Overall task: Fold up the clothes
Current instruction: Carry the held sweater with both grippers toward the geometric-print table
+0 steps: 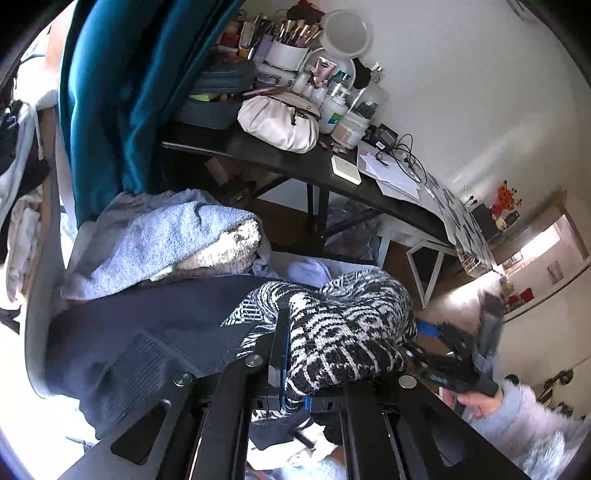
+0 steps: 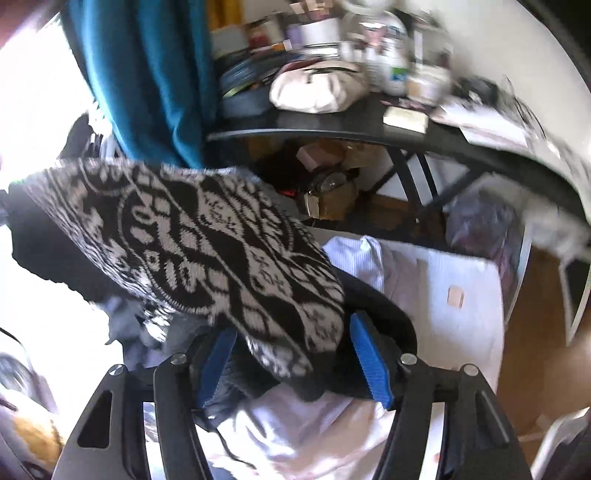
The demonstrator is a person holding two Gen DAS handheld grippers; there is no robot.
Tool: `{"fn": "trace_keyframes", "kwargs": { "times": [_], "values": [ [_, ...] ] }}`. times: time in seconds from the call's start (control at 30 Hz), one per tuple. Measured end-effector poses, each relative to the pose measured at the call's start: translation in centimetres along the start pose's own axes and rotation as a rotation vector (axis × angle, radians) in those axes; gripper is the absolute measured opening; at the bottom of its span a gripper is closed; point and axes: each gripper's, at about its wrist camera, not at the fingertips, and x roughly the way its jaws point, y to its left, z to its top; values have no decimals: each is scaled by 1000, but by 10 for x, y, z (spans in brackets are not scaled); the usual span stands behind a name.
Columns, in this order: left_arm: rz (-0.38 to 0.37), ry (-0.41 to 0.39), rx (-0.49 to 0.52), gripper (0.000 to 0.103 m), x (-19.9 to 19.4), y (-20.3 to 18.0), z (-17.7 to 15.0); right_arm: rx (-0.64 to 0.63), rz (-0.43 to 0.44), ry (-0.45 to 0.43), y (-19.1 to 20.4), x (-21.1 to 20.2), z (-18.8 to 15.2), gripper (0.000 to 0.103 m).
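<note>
Blue-padded fingers [image 2: 367, 354] of both grippers are clamped on the knit [image 2: 207, 243], which is held aloft above the pile [image 1: 166, 236]. No fold is seen yet; folding is judged barely begun.

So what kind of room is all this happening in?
Most likely a bedroom or dressing room at home. A dark desk is crowded with makeup brushes in a white cup and a round mirror, and towels are heaped beside the black-and-white knit being handled.
</note>
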Motion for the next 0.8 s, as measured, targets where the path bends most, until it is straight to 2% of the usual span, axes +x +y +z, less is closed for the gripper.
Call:
{"fn": "trace_keyframes", "kwargs": {
  "times": [0.07,0.13,0.17,0.2,0.23,0.27,0.4,0.47,0.57,0.63,0.7,0.8],
  "values": [
    [-42,-34,25,4,-13,-5,-7,-19,5,3,10,12,4,67],
    [-69,-70,56,4,-26,-11,-11,-4,60,17,14,23,7,65],
    [-76,-88,73,4,-32,-14,-13,45,133,14,13,24,10,45],
    [-93,-103,85,4,-37,-18,-13,102,208,14,9,23,12,16],
    [-114,-118,92,4,-42,-21,-13,173,285,8,4,18,16,14],
    [-144,-131,92,4,-46,-23,-11,209,317,-21,0,9,19,13],
    [-269,-171,82,4,-56,-36,5,336,396,-170,-23,-46,32,12],
    [-358,-196,102,4,-60,-50,18,395,420,-229,-39,-80,35,11],
    [-510,-220,159,4,-62,-83,36,439,410,-326,-55,-136,29,11],
    [-631,-216,223,4,-58,-119,47,463,380,-394,-70,-179,18,11],
    [-715,-197,283,4,-48,-158,52,480,353,-461,-83,-215,9,11],
    [-776,-149,358,4,-25,-225,50,549,308,-574,-115,-267,-21,11]
  ]
}}
